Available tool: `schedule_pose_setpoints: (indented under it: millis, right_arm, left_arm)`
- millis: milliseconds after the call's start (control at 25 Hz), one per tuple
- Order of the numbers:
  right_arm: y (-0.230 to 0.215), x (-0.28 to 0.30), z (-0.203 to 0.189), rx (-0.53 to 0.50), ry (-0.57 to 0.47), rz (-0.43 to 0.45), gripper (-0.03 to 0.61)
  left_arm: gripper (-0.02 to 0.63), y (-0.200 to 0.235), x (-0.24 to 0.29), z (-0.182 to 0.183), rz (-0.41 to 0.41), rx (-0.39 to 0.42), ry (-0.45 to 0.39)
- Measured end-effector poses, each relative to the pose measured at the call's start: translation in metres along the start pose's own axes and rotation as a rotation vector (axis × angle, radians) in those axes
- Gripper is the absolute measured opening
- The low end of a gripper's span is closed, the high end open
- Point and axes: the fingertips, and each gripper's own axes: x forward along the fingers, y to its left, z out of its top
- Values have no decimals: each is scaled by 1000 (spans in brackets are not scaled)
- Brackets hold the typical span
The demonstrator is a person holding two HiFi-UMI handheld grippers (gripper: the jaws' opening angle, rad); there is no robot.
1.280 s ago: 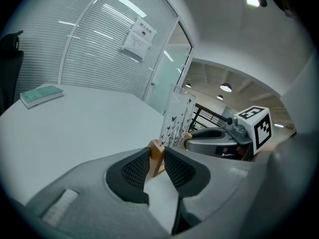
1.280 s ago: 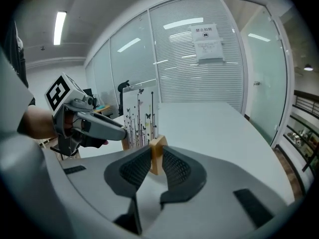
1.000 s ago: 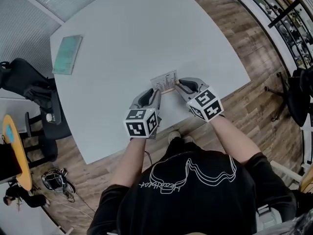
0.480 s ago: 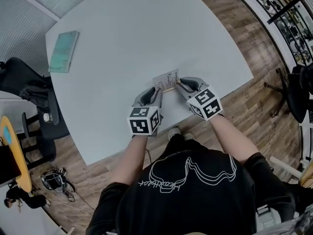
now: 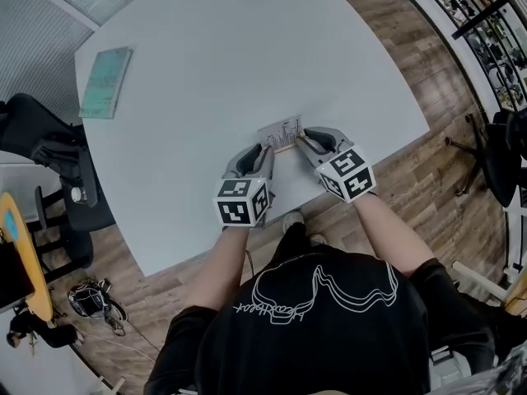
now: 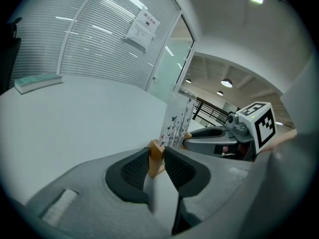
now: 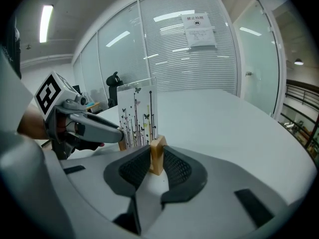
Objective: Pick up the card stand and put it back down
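The card stand (image 5: 280,132) is a wooden bar with an upright printed card, near the front edge of the white table (image 5: 206,64). My left gripper (image 5: 265,152) grips its left end: the wooden end (image 6: 156,155) sits pinched between the dark pads. My right gripper (image 5: 303,141) has the other wooden end (image 7: 158,153) between its pads, which still touch it while the jaws are opening. The card (image 7: 137,114) stands upright between the two grippers. Each gripper view shows the opposite gripper beyond the card. I cannot tell whether the bar rests on the table.
A green book (image 5: 104,81) lies at the table's far left corner. A black chair (image 5: 45,142) stands left of the table and another dark chair (image 5: 504,159) at the right. The table's front edge (image 5: 272,208) runs just under the grippers.
Both grippers stay at the stand's two ends. The whole view has shifted slightly, and the stand looks about where it was.
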Motion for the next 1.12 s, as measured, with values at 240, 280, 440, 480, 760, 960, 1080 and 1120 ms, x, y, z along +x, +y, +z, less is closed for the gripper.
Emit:
schedule_pose_setpoints:
  millis: [240,280,440,480,760,960,1080,1120]
  right_arm:
    - [-1,0,2,30,-25,9,157]
    - [-2,-1,2,35,-28,6,171]
    - [-7,-15,12,70,-72,6,199]
    - [-7,-21,15,76,-82,9,199]
    - [15,-61,58,119,-168,43,164]
    - [57,-105,96,85,-263,149,60]
    - [84,-134,111,39,-318,211,9]
    - [93,-143,115,29,-328,242,9]
  left_arm:
    - [117,0,1,1,17,4,-11]
    - [131,1,0,1,21,1,-12]
    - [137,0,-12,9,21,15,-28]
    - [137,-1,-17,11,22,22,-30]
    - [132,-24,-63,29,-15,-1,-64]
    - [64,-64,-106,49,-87,-2,-104]
    - [30,-91,-131,59,-112,15,-131]
    - [25,-100,-140,63,-126,14,-143]
